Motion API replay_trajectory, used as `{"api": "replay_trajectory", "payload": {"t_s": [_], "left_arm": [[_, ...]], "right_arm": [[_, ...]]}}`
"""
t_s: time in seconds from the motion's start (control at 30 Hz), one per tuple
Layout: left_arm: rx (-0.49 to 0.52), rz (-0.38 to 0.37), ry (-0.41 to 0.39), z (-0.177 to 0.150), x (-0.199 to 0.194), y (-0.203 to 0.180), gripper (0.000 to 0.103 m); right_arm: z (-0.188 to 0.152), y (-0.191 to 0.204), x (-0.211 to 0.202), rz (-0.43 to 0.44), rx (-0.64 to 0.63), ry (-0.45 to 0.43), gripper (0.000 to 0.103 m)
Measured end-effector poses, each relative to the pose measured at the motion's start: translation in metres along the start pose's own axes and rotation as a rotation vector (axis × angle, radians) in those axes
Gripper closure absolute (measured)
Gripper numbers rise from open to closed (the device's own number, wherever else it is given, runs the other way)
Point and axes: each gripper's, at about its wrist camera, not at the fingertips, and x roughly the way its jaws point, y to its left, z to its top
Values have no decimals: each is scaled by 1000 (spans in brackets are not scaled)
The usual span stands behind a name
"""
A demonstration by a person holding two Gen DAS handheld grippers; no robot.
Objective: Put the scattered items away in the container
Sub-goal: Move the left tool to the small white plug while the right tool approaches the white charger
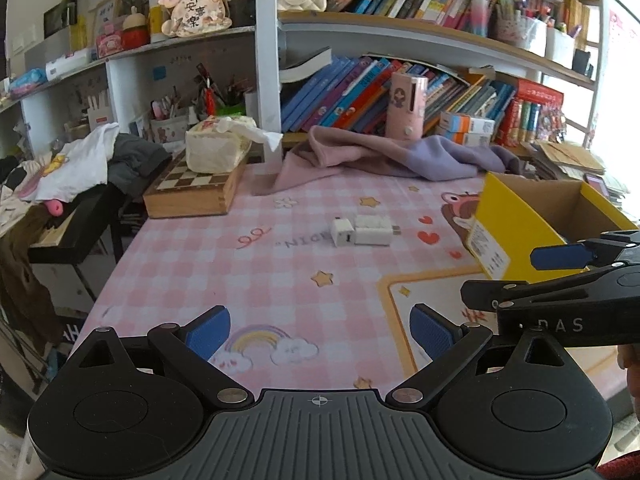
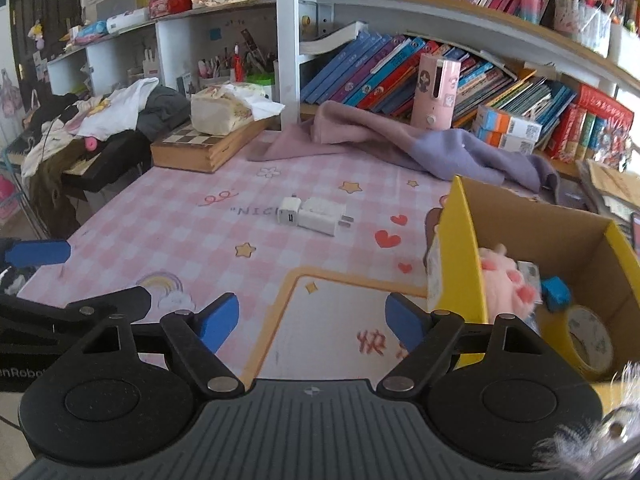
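Waiting mid-table, two white chargers (image 2: 312, 214) lie touching. Both claws, left gripper (image 1: 320, 334) and right gripper (image 2: 312, 320), gape empty, seemingly ready. The yellow box (image 2: 460, 240) sits near.

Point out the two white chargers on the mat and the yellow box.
small white charger (image 2: 289, 211), right wrist view, on its port face.
large white charger (image 2: 322, 216), right wrist view, on its top face.
yellow box (image 2: 460, 248), right wrist view, on its near yellow wall.

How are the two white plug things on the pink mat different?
The small charger is a stubby cube with slots on its end facing the camera; the big charger is longer and flatter, with metal prongs pointing toward the yellow box. Both are white, lie touching, and are outside the box.
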Motion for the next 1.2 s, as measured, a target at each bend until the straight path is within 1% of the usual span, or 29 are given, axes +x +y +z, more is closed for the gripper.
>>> {"api": "replay_trajectory", "payload": {"t_s": [0.13,0.23,0.37,0.47,0.57,0.7,0.77,0.83,0.93,1.07,1.2], "left_arm": [[-35,1,24,13,16,6,5],[-63,-2,28,24,30,12,5],[-55,6,37,36,55,17,5],[-47,13,71,43,75,20,6],[-46,-2,82,47,89,21,6],[-10,-13,108,49,113,16,6],[6,-21,117,50,125,13,9],[17,-25,132,51,139,12,17],[27,-32,152,50,156,9,22],[60,-32,160,51,170,3,22],[75,-34,161,53,179,0,22]], "right_arm": [[17,-5,24,25,23,17,22],[34,-13,47,43,97,51,22],[56,-29,76,39,184,83,23],[69,-38,91,35,212,86,23],[79,-43,105,42,219,95,23],[88,-47,126,46,219,122,23],[90,-47,135,49,215,135,23],[91,-46,146,55,203,155,24],[92,-42,163,68,182,186,27],[96,-37,185,69,162,202,29],[102,-38,208,55,183,219,29]]}}
